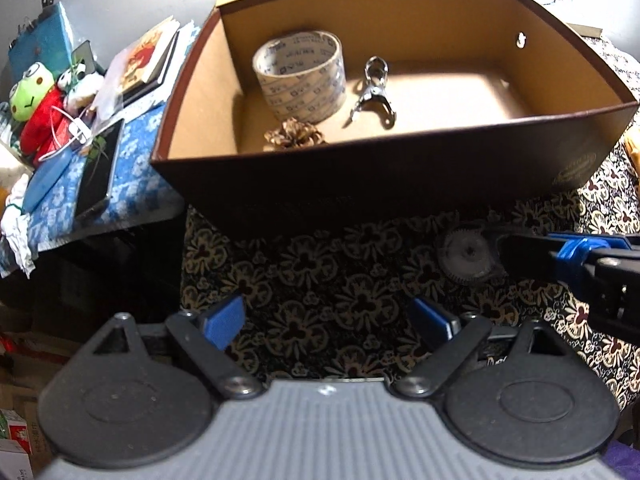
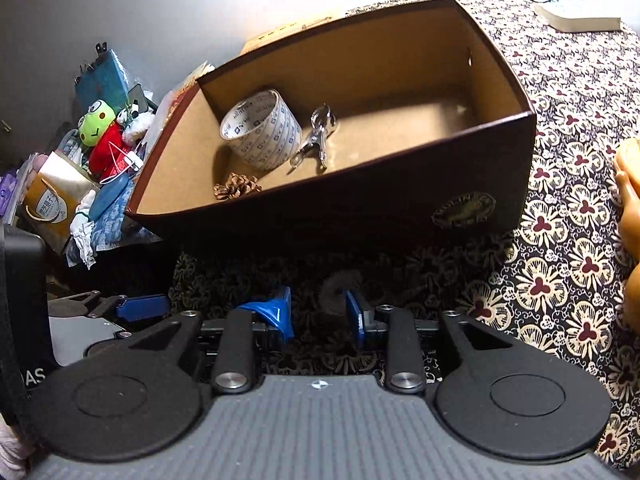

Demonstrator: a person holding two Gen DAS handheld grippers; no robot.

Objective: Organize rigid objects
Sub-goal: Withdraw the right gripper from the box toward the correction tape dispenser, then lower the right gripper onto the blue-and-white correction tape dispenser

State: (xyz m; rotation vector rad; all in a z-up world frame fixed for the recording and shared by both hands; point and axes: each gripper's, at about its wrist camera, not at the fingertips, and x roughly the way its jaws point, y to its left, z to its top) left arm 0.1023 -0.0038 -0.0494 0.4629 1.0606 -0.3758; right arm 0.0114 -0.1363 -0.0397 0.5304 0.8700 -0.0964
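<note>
One small translucent toothed wheel-shaped item [image 1: 467,256] is seen lying on the patterned surface [image 2: 576,216], just in front of the box's near wall. In the left wrist view the right tongs [image 1: 516,250] reach in from the right and touch its edge; in the right wrist view the item [image 2: 335,290] sits between the two blue pads [image 2: 356,316], which stand apart, so the right tongs [image 2: 318,312] are parted around it and not clamped. The left tongs [image 1: 328,320] are held wide open over the bare cloth, nothing between their fingers.

One dark brown cardboard box [image 1: 360,184] is set behind the item. Three things are counted inside it: one roll of printed tape [image 1: 300,76] standing on its edge, one metal clip [image 1: 374,92] just beside it, and one pine cone [image 1: 294,134] against the near wall.

To the left of the box, one green-headed plush toy [image 1: 34,108] is seen among clutter, with one book [image 2: 576,14] at the far right.
</note>
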